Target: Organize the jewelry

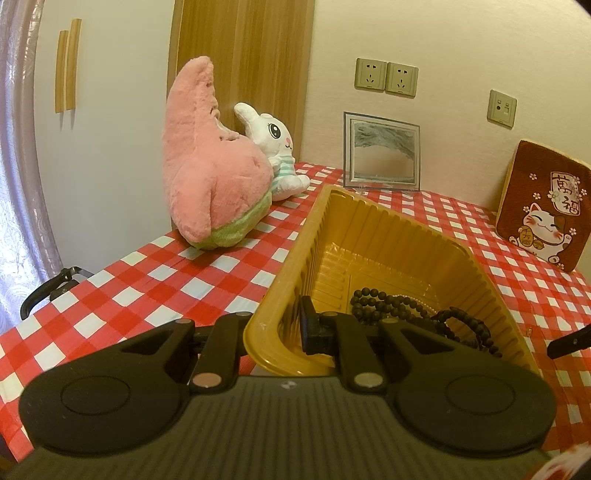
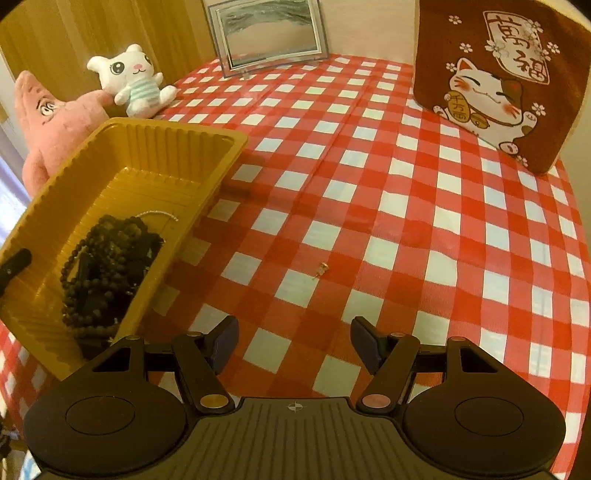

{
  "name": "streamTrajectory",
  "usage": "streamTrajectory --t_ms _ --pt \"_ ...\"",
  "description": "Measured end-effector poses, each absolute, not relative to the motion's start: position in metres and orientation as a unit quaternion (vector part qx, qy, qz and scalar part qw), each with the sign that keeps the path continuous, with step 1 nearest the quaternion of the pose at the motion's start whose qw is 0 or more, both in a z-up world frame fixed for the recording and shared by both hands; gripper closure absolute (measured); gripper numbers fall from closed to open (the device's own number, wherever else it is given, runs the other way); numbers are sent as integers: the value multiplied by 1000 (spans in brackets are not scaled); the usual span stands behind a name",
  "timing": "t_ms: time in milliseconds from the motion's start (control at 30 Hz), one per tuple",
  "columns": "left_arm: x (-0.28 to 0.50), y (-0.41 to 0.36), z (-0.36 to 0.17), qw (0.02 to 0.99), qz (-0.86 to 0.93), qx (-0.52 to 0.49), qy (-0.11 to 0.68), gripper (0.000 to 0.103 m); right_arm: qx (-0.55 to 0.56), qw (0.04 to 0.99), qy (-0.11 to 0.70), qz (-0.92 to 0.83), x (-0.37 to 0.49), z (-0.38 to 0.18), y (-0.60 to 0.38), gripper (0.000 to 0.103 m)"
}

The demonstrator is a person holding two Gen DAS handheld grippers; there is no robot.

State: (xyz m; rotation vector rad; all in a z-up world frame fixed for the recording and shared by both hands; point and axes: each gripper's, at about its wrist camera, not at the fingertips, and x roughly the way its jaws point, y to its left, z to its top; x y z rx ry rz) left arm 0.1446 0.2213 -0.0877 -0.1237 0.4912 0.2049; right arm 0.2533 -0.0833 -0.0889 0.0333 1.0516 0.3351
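Note:
A yellow plastic tray (image 1: 476,266) (image 2: 55,173) sits on the red-and-white checked tablecloth. Dark bead necklaces (image 1: 402,308) (image 2: 107,266) and a thin silver chain (image 2: 157,213) lie in it. My left gripper (image 1: 286,332) is shut on the tray's near wall, one finger (image 1: 310,330) inside, the other hidden outside. A small earring (image 2: 320,270) lies on the cloth right of the tray. My right gripper (image 2: 293,343) is open and empty, above the cloth just short of the earring; its finger tip shows in the left wrist view (image 1: 569,341).
A pink star plush (image 1: 210,162) (image 2: 55,122) and a white bunny plush (image 1: 275,147) (image 2: 131,79) stand behind the tray. A framed picture (image 1: 382,153) (image 2: 267,33) and a lucky-cat pouch (image 1: 543,206) (image 2: 495,70) lean on the wall. The table's left edge (image 1: 92,275) is near.

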Motion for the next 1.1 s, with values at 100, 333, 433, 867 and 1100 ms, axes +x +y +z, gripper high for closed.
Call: streamTrajectory --t_ms 100,333,433,867,1100 --pt "145 221 -88 963 101 -61 242 91 16 857 489 162 255 -91 -85 36" --pt "145 221 -88 963 101 -61 243 91 10 871 464 160 264 -97 -85 43" --pt "145 221 -88 963 101 -61 243 91 15 872 463 158 269 -101 -86 54" --pt "145 220 -88 963 101 -59 243 90 50 874 467 120 289 -119 -86 80" --pt "144 219 -89 963 101 -60 244 91 42 879 460 115 293 -121 -80 88"
